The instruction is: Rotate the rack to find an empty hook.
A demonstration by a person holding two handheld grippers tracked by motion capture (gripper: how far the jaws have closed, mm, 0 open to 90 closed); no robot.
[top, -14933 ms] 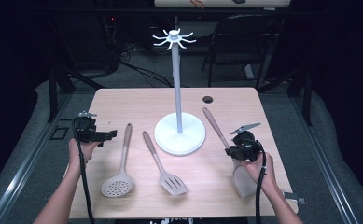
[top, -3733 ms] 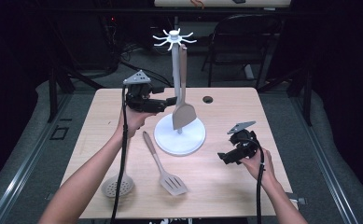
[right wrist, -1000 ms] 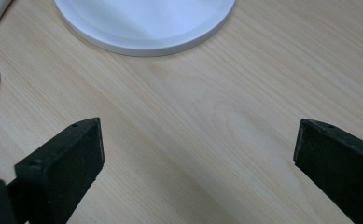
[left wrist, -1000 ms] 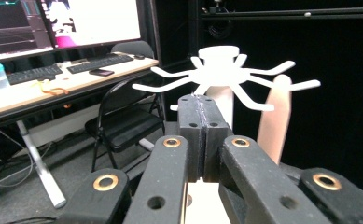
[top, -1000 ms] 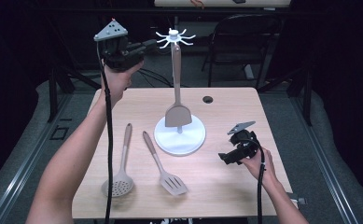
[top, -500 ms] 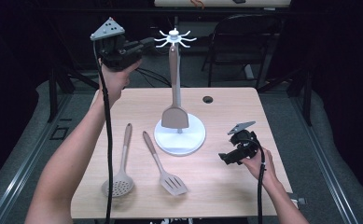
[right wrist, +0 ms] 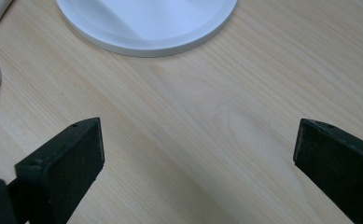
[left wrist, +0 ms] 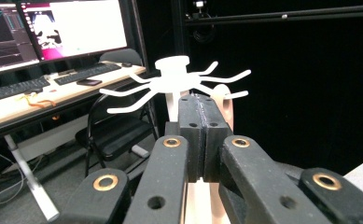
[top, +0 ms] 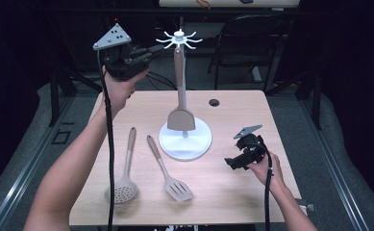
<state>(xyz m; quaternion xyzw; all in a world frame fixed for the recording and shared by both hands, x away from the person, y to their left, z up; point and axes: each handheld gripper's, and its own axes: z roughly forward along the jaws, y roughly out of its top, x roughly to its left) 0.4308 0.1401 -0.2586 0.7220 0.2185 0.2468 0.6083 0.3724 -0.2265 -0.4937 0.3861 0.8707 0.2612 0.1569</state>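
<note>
A white stand (top: 184, 139) rises from the middle of the wooden table (top: 223, 202), with a crown of hooks (top: 179, 38) on top. A tan solid spatula (top: 180, 118) hangs from one hook, its blade just above the base. My left gripper (top: 148, 54) is raised to the left of the crown and shut, with nothing between its jaws. In the left gripper view the jaws (left wrist: 200, 100) press together in front of the hooks (left wrist: 174, 81) and the spatula's handle tip (left wrist: 225, 105). My right gripper (top: 232, 163) rests low at the table's right, open over bare wood (right wrist: 198, 144) beside the stand's base (right wrist: 146, 23).
A perforated skimmer (top: 122, 190) and a slotted turner (top: 177, 188) lie side by side on the table's left front. A small black round spot (top: 214, 102) sits near the far edge. A folding chair (top: 247, 43) stands beyond the table; a desk with monitors (left wrist: 53, 28) is farther off.
My left gripper has drawn back a little to the left, away from the hooks. The spatula stays hanging on the stand. The right gripper has not moved.
</note>
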